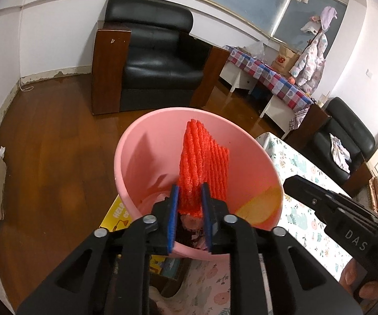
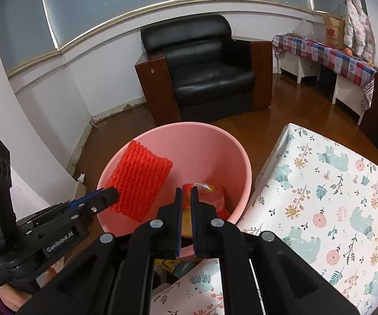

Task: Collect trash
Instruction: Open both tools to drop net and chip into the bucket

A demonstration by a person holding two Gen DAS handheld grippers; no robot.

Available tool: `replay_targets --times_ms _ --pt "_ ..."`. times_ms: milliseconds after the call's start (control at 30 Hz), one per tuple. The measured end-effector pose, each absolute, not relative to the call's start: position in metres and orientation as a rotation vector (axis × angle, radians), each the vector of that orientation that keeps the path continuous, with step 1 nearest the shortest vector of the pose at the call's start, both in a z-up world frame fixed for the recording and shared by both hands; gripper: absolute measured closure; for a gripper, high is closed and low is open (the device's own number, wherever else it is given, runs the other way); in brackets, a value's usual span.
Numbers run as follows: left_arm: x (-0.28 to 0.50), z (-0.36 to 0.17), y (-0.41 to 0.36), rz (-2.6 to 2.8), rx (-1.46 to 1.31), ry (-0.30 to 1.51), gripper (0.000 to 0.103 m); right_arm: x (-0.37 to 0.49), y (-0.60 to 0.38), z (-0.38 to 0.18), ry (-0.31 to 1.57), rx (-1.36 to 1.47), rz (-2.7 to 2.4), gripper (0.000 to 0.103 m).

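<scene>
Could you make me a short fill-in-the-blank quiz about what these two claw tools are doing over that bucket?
1. The left gripper holds a red foam net over a ____ bucket.
2. The armchair behind the bucket is ____.
3. The tablecloth beside the bucket shows flowers and ____.

Missing words: pink; black; bears

bin (image 1: 147, 157) pink | foam net (image 1: 204, 165) red | armchair (image 1: 160, 60) black | tablecloth (image 2: 333, 197) floral

left tool (image 1: 190, 193) slightly parted, right tool (image 2: 186, 193) closed
</scene>
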State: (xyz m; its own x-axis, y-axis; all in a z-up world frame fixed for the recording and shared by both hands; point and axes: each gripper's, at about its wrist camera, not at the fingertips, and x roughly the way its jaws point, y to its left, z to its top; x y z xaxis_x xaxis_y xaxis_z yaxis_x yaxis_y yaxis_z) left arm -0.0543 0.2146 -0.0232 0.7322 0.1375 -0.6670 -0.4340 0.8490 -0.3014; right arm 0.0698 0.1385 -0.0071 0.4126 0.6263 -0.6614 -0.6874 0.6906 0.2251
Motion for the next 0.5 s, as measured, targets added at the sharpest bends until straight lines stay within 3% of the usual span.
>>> replay_targets --times_ms 267,400,500 --pt "-0.057 -0.021 0.214 0.299 -0.470 0.654 0.068 0.068 0.136 -0.007 0.783 -0.071 0.833 0.081" --pt "-0.057 -0.020 0.213 0.303 -0.466 0.643 0.052 0.066 0.132 -0.006 0.782 -0.066 0.836 0.081" --pt "-0.058 -0.018 0.212 0.315 -0.465 0.641 0.043 0.062 0.127 -0.003 0.769 -0.056 0.836 0.065"
